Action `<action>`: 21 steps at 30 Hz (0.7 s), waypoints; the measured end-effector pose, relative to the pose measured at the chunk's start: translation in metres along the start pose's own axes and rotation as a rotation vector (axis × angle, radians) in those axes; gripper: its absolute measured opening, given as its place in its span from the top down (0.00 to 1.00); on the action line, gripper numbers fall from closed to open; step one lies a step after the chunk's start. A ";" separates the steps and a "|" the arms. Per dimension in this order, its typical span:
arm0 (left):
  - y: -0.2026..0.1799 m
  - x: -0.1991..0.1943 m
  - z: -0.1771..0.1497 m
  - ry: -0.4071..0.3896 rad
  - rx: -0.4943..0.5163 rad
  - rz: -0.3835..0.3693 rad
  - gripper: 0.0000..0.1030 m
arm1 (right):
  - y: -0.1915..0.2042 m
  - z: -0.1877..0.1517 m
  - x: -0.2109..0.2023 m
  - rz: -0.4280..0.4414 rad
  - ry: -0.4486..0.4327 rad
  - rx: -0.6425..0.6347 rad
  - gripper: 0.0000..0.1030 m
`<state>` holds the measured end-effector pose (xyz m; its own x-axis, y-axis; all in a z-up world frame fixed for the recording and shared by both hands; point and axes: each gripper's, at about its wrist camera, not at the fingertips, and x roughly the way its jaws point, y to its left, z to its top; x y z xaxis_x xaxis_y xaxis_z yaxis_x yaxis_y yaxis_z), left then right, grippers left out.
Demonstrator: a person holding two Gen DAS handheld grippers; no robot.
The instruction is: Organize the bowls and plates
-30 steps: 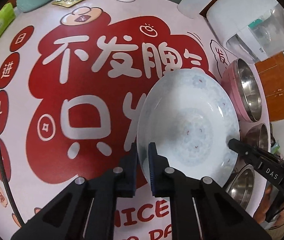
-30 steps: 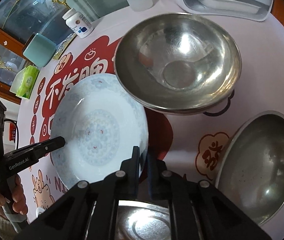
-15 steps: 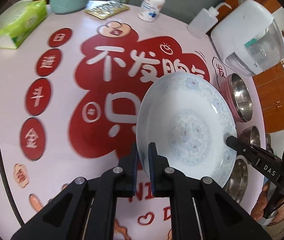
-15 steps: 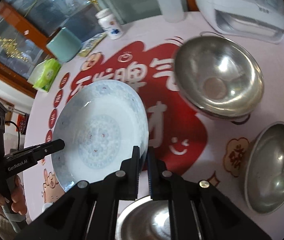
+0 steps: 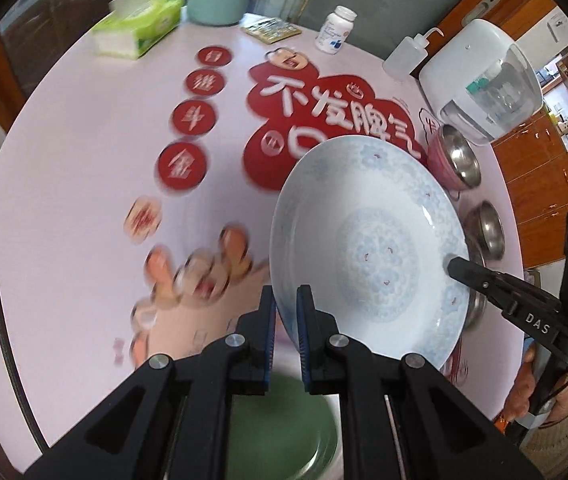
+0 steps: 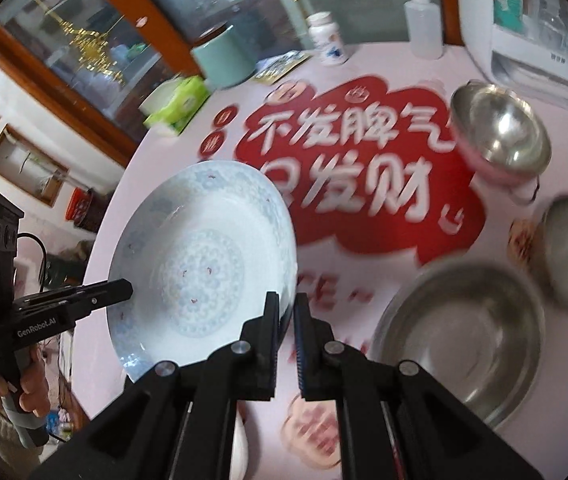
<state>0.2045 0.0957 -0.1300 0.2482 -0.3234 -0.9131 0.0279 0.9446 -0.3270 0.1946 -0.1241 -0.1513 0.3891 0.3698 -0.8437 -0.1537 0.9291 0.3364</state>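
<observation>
Plate carried on two rim grips, clear of the desk.
Porcelain plate [image 5: 368,240] is glazed, rigid, breakable and probably fairly heavy; the slick rim can slip out of a thin pinch. Left hand-held gripper [image 5: 285,304] is clamped on the near rim straight ahead of its fingers; right hand-held gripper [image 6: 286,308] is clamped on the opposite rim. Plate hangs tilted between both, above the pink desk [image 5: 75,184]. Opposed rim holds look right; I'd keep both level, no twisting. Green plate [image 5: 284,420] sits below the left hand-held gripper, a likely stacking spot. Steel bowls [image 6: 460,344] lie right of the right one.
</observation>
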 end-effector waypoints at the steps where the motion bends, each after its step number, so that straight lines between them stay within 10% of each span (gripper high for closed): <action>1: 0.004 -0.004 -0.011 0.002 -0.006 0.002 0.92 | 0.007 -0.010 0.000 0.006 0.006 -0.005 0.94; 21: 0.087 -0.001 -0.174 0.099 -0.100 0.105 0.92 | 0.080 -0.148 0.043 -0.021 0.122 -0.125 0.94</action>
<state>0.0384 0.1684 -0.2000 0.1482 -0.2320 -0.9614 -0.0906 0.9648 -0.2468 0.0644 -0.0333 -0.2222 0.2811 0.3404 -0.8973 -0.2613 0.9268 0.2698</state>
